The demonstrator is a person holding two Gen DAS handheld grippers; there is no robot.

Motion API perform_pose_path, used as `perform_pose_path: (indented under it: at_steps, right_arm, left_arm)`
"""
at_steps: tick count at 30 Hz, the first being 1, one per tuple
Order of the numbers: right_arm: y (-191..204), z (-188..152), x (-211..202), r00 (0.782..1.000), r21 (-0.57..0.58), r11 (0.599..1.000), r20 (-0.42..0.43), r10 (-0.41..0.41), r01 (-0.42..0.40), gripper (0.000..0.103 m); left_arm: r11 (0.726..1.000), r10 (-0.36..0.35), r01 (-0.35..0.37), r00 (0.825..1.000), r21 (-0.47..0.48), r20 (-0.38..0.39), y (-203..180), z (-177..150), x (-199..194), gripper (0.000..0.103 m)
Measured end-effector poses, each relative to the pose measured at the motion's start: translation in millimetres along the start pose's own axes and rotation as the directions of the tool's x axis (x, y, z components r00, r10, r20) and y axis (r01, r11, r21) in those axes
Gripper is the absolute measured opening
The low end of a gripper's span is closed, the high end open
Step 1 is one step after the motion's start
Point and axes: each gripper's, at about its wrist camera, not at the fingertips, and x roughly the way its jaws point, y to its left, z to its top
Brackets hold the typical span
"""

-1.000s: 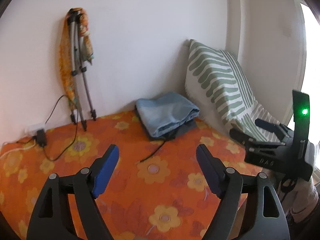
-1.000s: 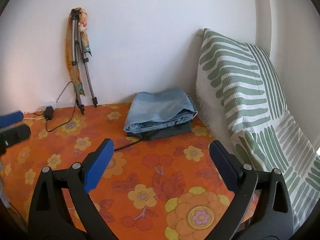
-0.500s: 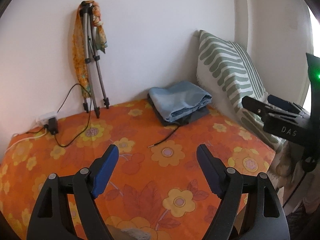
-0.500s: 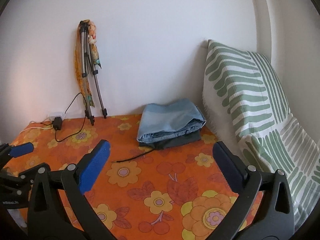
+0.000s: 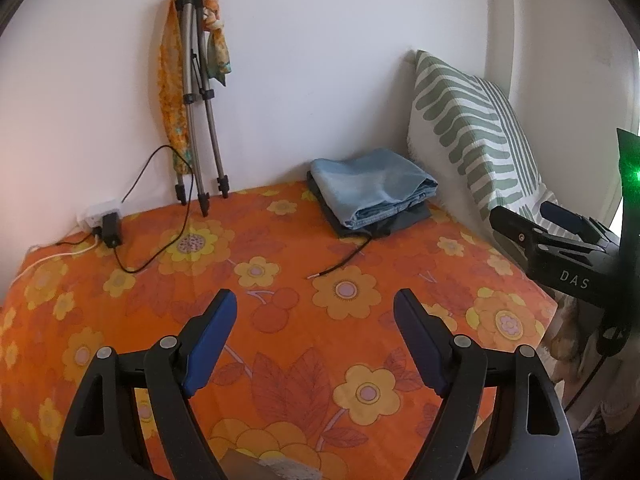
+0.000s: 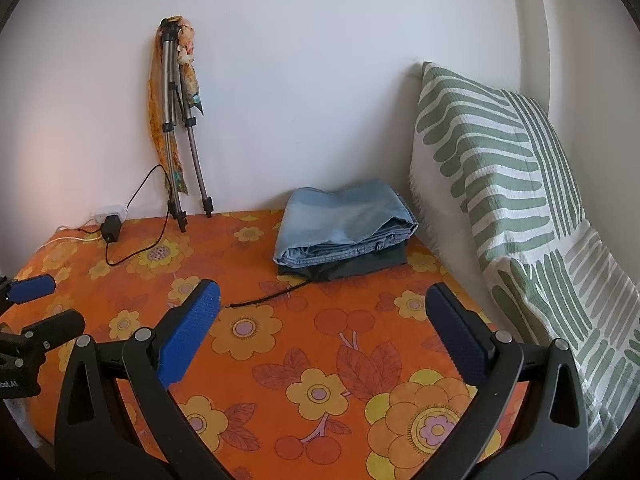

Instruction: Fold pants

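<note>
Light blue folded pants (image 5: 370, 186) (image 6: 346, 222) lie on top of a dark grey folded garment (image 5: 384, 220) (image 6: 352, 266) at the back of the orange flowered bed (image 5: 280, 280) (image 6: 300, 328), next to the pillow. My left gripper (image 5: 316, 308) hangs open over the bedspread, well short of the stack, with nothing between its blue pads. My right gripper (image 6: 322, 300) is open too, nearer the stack, and holds nothing. Each gripper shows at the edge of the other's view: the right one (image 5: 560, 232), the left one (image 6: 28, 308).
A green-striped pillow (image 5: 468, 132) (image 6: 500, 184) leans against the right wall. A folded tripod (image 5: 196, 92) (image 6: 176, 120) with an orange scarf stands at the back wall. A charger (image 5: 110, 230) (image 6: 111, 229) and black cable (image 5: 340, 264) (image 6: 272, 296) lie on the bed.
Both grippers have drawn back and sunk a little, so more of the bedspread shows and the stack looks farther off. Both stay open and empty.
</note>
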Motion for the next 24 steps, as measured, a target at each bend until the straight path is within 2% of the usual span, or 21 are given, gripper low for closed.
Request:
perform_pose_path:
  at_steps: [24]
  right_arm:
    - [3.1,-1.6,3.3,1.0,-0.015,1.0,-0.001,0.008,-0.008,0.103]
  left_arm:
    - [1.0,0.005,-0.005,1.0,0.006,0.018,-1.8,1.4,-5.4,0.081]
